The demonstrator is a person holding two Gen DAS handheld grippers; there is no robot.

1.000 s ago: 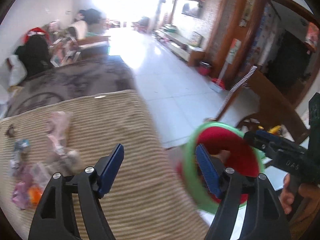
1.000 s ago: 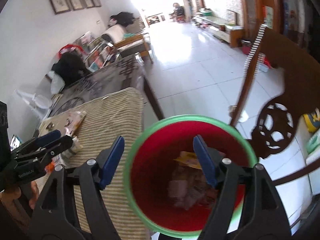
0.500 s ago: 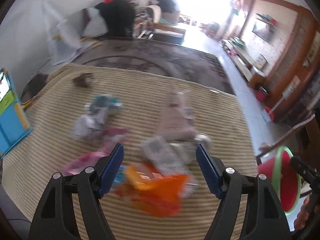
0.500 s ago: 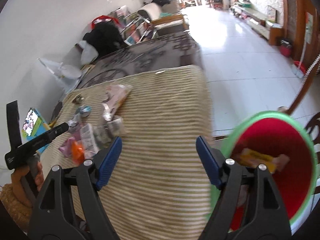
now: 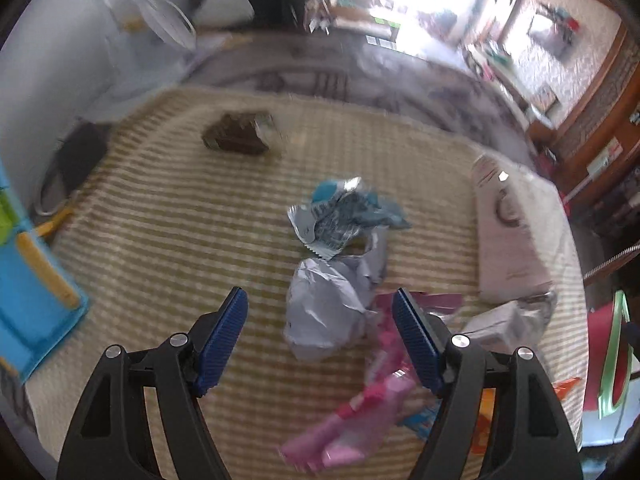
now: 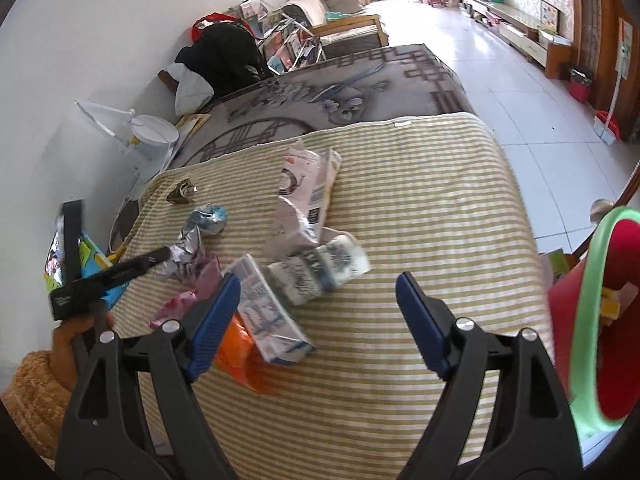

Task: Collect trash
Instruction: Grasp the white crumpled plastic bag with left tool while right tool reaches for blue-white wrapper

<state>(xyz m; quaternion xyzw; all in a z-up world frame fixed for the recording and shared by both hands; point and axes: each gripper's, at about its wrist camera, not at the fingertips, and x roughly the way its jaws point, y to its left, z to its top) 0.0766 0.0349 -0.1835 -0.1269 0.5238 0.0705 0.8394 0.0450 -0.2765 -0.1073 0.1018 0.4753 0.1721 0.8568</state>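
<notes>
Trash lies on a striped cloth (image 6: 420, 208): a crumpled silver wrapper (image 5: 328, 312), a teal wrapper (image 5: 348, 212), a pink wrapper (image 5: 360, 400), a small brown wrapper (image 5: 236, 136), a pale carton (image 6: 308, 184), a crushed white-blue carton (image 6: 268, 316) and an orange wrapper (image 6: 240, 356). My left gripper (image 5: 320, 304) is open just above the silver wrapper, gripping nothing. My right gripper (image 6: 318, 284) hovers over the cartons with its jaws opening and nothing held. A red bin with a green rim (image 6: 592, 320) stands at the cloth's right edge with trash inside.
A blue and green box (image 5: 24, 280) sits at the cloth's left edge. Beyond the cloth lies a grey patterned blanket (image 6: 340, 80), with a white fan (image 6: 148, 132) by the wall. Tiled floor (image 6: 540, 92) runs along the right. A hand in a fuzzy sleeve (image 6: 36, 380) holds the left gripper.
Both grippers swung left from the red bin to the trash pile. The left one came down close over the silver wrapper. The right jaws spread a little wider.
</notes>
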